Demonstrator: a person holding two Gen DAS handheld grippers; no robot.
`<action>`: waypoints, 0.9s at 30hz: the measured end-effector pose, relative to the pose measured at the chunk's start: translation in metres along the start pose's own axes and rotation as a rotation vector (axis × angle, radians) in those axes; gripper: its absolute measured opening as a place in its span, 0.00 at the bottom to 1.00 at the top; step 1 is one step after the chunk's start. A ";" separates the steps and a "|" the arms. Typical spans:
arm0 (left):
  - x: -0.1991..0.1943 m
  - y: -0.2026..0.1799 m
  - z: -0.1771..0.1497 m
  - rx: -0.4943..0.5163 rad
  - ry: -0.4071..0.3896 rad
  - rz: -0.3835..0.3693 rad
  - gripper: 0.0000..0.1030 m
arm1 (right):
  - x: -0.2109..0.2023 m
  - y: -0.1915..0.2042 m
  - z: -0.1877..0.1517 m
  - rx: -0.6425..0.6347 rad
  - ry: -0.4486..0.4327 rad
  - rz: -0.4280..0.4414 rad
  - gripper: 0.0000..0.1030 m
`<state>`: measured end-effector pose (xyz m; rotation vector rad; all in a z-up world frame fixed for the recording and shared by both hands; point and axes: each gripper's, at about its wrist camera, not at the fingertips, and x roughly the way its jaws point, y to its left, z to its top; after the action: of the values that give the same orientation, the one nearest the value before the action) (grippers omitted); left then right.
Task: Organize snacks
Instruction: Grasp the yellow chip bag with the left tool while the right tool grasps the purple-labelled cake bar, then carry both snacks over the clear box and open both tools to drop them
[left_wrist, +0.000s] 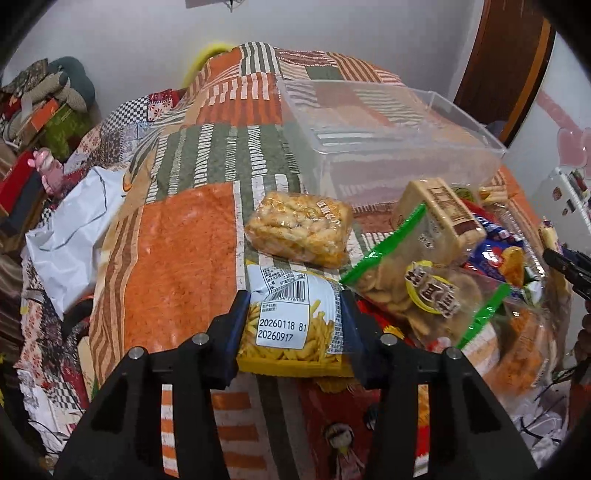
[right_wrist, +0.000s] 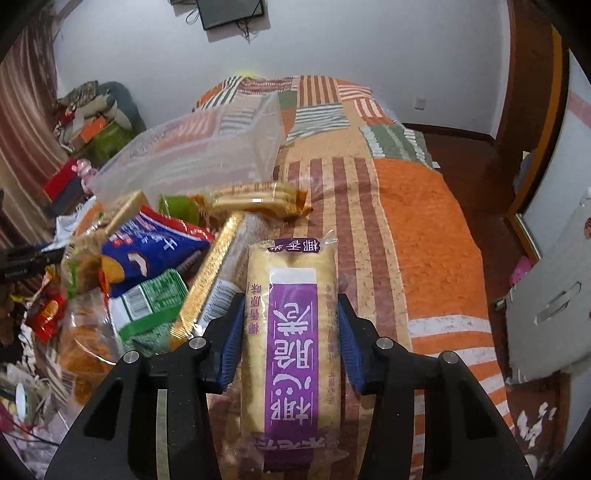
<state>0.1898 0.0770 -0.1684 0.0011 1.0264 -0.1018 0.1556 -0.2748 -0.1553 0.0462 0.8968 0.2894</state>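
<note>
I see my left gripper (left_wrist: 293, 308) squeezing a yellow bag of potato sticks (left_wrist: 291, 325). Both blue pads press on the sides of the bag, so the jaws are clamped on it. The bag has a white label with dates on it.

Just past it a clear pack of golden puffed snacks (left_wrist: 301, 229) lies on the striped blanket (left_wrist: 177, 251). To the right is a heap of snacks. On top I can see a clear bag with green edges full of round chips (left_wrist: 413, 284) and a tan box (left_wrist: 443, 210) leaning on it. Behind them stands a clear plastic bin (left_wrist: 388, 140). I see no snacks in it.

My right gripper (right_wrist: 291, 334) is clamped on a long pack of crackers with a purple label (right_wrist: 291, 332). The pads touch both long sides of it. The pack lies along the blanket, pointing away from me.

To its left is the same heap, with a blue chip bag (right_wrist: 147, 251), a green and white bag (right_wrist: 147, 306) and a gold strip pack (right_wrist: 210, 280). A flat pack of biscuits (right_wrist: 258, 199) lies beyond, near the bin.
</note>
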 end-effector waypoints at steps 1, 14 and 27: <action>0.000 -0.001 -0.001 0.008 0.003 0.005 0.46 | -0.002 0.001 0.002 -0.006 -0.006 -0.003 0.42; 0.025 0.017 -0.007 -0.087 0.116 -0.078 0.58 | -0.010 0.012 0.014 -0.026 -0.053 0.025 0.42; -0.020 0.024 0.006 -0.116 -0.038 -0.037 0.56 | -0.019 0.030 0.038 -0.078 -0.129 0.051 0.42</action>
<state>0.1861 0.1021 -0.1493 -0.1250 0.9930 -0.0756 0.1668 -0.2484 -0.1120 0.0156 0.7567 0.3644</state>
